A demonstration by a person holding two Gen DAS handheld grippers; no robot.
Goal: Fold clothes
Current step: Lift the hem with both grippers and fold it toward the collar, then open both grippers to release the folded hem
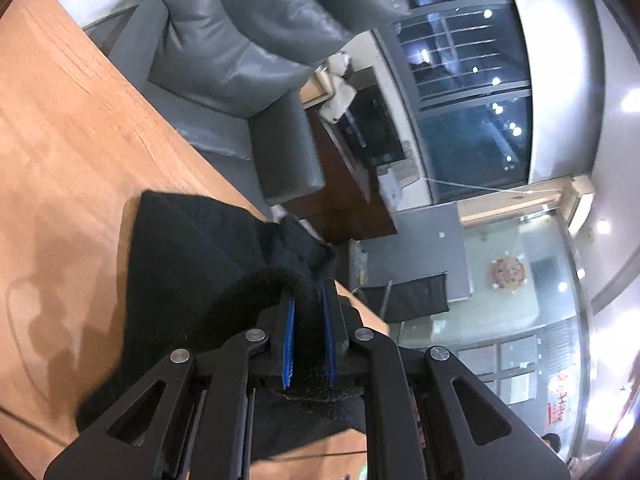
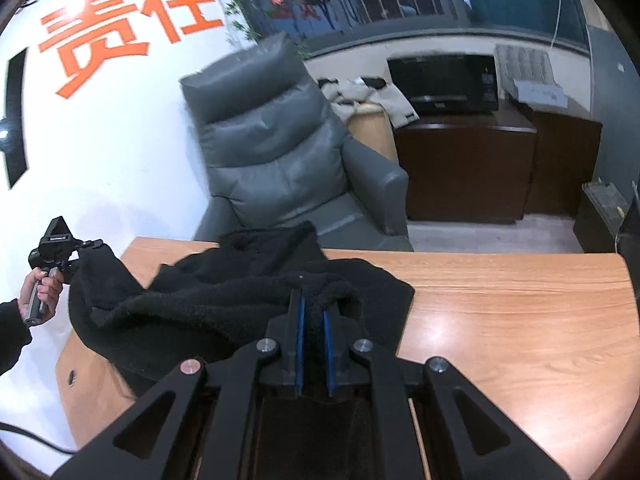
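Note:
A black fleece garment (image 2: 224, 292) hangs between both grippers above a wooden table (image 2: 520, 308). My right gripper (image 2: 314, 304) is shut on a thick edge of it at the near side. My left gripper (image 1: 309, 292) is shut on another edge of the same garment (image 1: 192, 264), which drapes down to the table (image 1: 60, 140). In the right wrist view the left gripper (image 2: 82, 254) shows at the far left, held in a hand, with the cloth stretched from it. The garment's lower part rests bunched on the table.
A grey leather armchair (image 2: 280, 152) stands just behind the table's far edge; it also shows in the left wrist view (image 1: 224, 52). A dark wooden cabinet (image 2: 464, 168) with a black microwave (image 2: 444, 84) stands at the back right. Bare tabletop lies to the right.

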